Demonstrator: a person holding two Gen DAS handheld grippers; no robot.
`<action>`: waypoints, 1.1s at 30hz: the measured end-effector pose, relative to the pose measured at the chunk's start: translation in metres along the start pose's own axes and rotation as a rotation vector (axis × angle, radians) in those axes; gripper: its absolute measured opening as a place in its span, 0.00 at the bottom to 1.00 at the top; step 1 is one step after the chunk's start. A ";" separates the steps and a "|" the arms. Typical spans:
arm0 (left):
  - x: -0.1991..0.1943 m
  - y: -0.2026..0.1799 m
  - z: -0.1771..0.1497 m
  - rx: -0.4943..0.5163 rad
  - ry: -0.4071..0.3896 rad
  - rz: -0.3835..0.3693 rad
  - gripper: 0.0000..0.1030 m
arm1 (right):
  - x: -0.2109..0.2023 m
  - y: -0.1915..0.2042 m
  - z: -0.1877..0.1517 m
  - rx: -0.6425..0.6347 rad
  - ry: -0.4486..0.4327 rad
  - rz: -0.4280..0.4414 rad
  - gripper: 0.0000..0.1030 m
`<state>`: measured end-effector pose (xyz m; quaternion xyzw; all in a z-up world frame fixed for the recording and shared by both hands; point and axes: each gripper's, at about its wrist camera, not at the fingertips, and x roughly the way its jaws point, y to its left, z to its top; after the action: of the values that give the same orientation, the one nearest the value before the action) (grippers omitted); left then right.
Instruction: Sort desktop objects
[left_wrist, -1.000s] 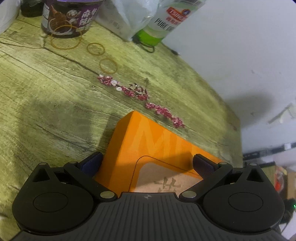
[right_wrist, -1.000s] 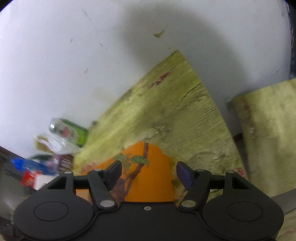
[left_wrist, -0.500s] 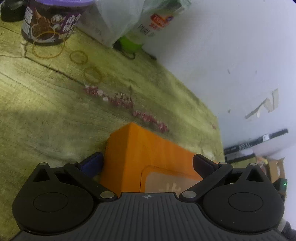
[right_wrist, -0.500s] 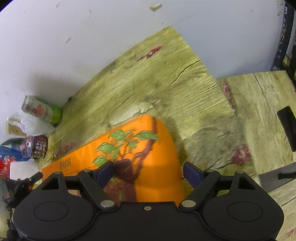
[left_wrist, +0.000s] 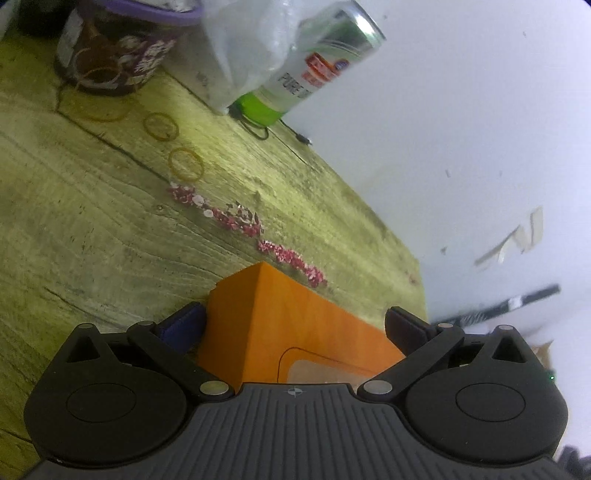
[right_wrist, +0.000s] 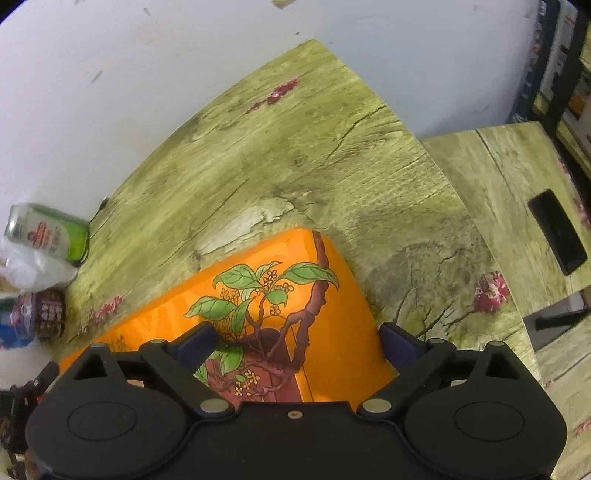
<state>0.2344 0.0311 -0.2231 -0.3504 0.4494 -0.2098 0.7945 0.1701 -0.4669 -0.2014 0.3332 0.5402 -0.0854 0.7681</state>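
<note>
The right gripper (right_wrist: 297, 338) has just been opening wide over the big orange cardboard box (right_wrist: 295, 295), not pinching it. The left gripper (left_wrist: 295, 325) pinches the box's other end, so the box looks nearly put down.

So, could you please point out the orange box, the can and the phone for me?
orange box (right_wrist: 332, 314): right wrist view, on its top face.
can (left_wrist: 314, 66): left wrist view, on its label.
phone (right_wrist: 557, 230): right wrist view, mid-screen.

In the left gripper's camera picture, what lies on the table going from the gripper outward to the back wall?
Orange box → line of pink printed flowers → two small rubber bands → green can, beside a clear plastic bag and a purple cup.
</note>
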 end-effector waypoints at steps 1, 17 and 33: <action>0.000 0.001 0.001 -0.014 -0.002 -0.009 1.00 | 0.001 0.001 0.001 0.005 -0.001 -0.005 0.94; -0.010 0.009 0.006 -0.067 -0.009 -0.092 1.00 | 0.001 0.006 -0.001 0.026 -0.025 -0.038 0.96; -0.014 0.011 0.003 -0.053 -0.002 -0.080 1.00 | 0.003 0.011 -0.001 0.027 -0.055 -0.032 0.97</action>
<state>0.2300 0.0488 -0.2220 -0.3891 0.4397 -0.2290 0.7764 0.1762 -0.4572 -0.1998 0.3323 0.5228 -0.1144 0.7767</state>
